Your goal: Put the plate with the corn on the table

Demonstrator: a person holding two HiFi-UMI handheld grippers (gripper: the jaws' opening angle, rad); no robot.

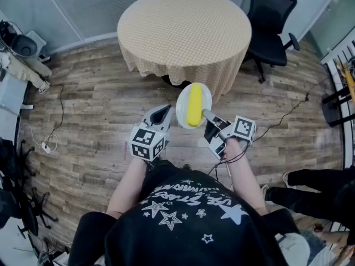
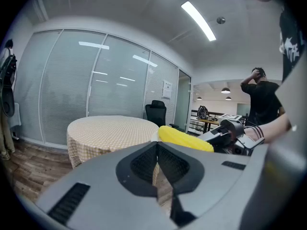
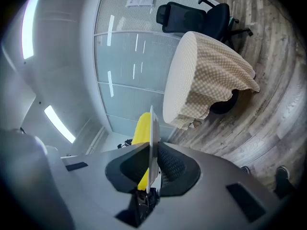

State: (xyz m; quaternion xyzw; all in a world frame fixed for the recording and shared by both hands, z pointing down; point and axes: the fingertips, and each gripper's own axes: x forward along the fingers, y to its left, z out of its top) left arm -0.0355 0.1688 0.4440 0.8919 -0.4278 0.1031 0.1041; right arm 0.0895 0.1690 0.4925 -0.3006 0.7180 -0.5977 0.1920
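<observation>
A white plate point(image 1: 202, 95) with a yellow corn cob point(image 1: 194, 105) on it is carried in the air in front of the person, just short of the round table point(image 1: 183, 26). My right gripper point(image 1: 208, 117) is shut on the plate's near rim; in the right gripper view the plate point(image 3: 152, 143) shows edge-on between the jaws with the corn point(image 3: 141, 134) on its left side. My left gripper point(image 1: 161, 115) is beside the plate, to its left, shut and holding nothing. From the left gripper view the corn point(image 2: 184, 138) lies just past its closed jaws point(image 2: 157, 163).
The round table has a checked beige cloth hanging to near the wood floor. A black office chair point(image 1: 272, 21) stands at its right. A cable and plug point(image 1: 47, 146) lie on the floor at left. Another person's legs point(image 1: 316, 195) are at lower right.
</observation>
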